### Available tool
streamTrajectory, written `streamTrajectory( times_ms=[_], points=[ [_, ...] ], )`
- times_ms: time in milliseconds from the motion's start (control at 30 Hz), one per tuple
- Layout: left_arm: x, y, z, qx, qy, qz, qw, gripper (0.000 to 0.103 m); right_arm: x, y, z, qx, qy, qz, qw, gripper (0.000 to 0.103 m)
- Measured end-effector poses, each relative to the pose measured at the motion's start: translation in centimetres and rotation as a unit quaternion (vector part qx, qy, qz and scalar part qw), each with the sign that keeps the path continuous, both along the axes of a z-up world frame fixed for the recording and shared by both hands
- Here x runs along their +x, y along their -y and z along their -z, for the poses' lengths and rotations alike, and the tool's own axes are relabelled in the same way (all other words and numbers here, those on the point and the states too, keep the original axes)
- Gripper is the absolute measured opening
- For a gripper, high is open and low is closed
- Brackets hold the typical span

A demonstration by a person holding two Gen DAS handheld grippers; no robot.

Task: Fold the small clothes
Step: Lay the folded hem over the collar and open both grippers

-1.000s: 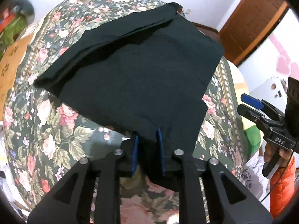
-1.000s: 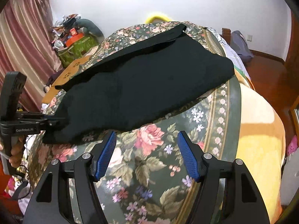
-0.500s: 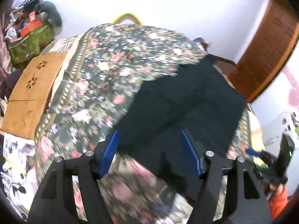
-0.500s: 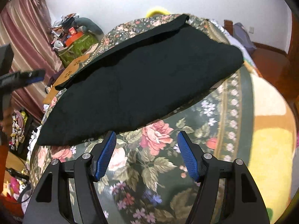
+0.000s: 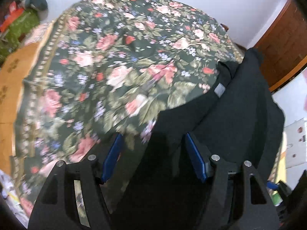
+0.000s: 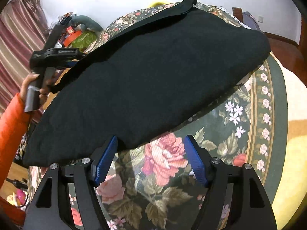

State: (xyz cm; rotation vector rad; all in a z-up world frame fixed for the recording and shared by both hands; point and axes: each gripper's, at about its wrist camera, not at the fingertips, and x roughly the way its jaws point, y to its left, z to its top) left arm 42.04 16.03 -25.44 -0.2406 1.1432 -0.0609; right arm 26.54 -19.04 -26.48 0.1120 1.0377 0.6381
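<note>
A black folded garment (image 6: 153,72) lies flat on the floral bedspread (image 6: 239,126). In the left wrist view the garment (image 5: 239,115) fills the lower right, with a grey label near its left edge. My left gripper (image 5: 153,153) is open and empty, its blue pads over the garment's near edge. It also shows in the right wrist view (image 6: 57,55), raised beside the garment's far left side. My right gripper (image 6: 151,159) is open and empty, just short of the garment's near edge.
The bedspread (image 5: 115,67) covers a round-edged bed. A cardboard box (image 5: 11,80) and green bag (image 5: 19,26) stand at the left. A wooden door (image 5: 284,38) is at the right. Striped curtains (image 6: 15,28) hang at the left.
My left gripper let go of the garment's corner, opened, and swung left and up along the garment's edge. My right gripper moved closer to the garment's near edge.
</note>
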Motion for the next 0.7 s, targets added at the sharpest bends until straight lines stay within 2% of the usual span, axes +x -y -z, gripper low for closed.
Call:
streamTrajectory(
  times_ms=[67,100,200,300,333,367,500,700],
  points=[
    [0.3,-0.3,0.2,-0.042,0.003,0.006,0.9991,0.041,0.2,0.0,0.1,0.003,0.0,0.004,1.0,0.068],
    [0.3,-0.2,0.2,-0.056,0.005,0.006,0.9984,0.022,0.1,0.0,0.2,0.005,0.0,0.005,1.0,0.069],
    [-0.4,-0.2,0.1,-0.046,0.006,0.001,0.9989,0.008,0.2,-0.1,0.2,0.007,0.001,0.007,1.0,0.069],
    [-2.0,-0.7,0.0,-0.029,0.002,-0.014,0.9995,0.007,0.4,-0.2,0.1,0.008,0.0,0.008,1.0,0.069],
    [-3.1,-0.8,0.0,-0.012,-0.002,-0.023,0.9997,0.003,0.3,-0.3,0.1,0.009,0.0,0.007,1.0,0.069],
    [-3.9,-1.0,0.2,0.002,-0.006,-0.029,0.9995,0.003,0.1,-0.4,0.0,0.009,-0.001,0.006,1.0,0.069],
    [-9.2,-2.1,0.9,0.013,-0.028,-0.051,0.9982,0.003,-0.6,-0.3,-0.2,0.01,-0.006,0.001,1.0,0.069],
    [-18.6,-1.6,0.3,-0.01,-0.054,-0.047,0.9974,0.003,-1.8,0.3,-0.9,0.002,-0.001,0.0,1.0,0.069]
  ],
)
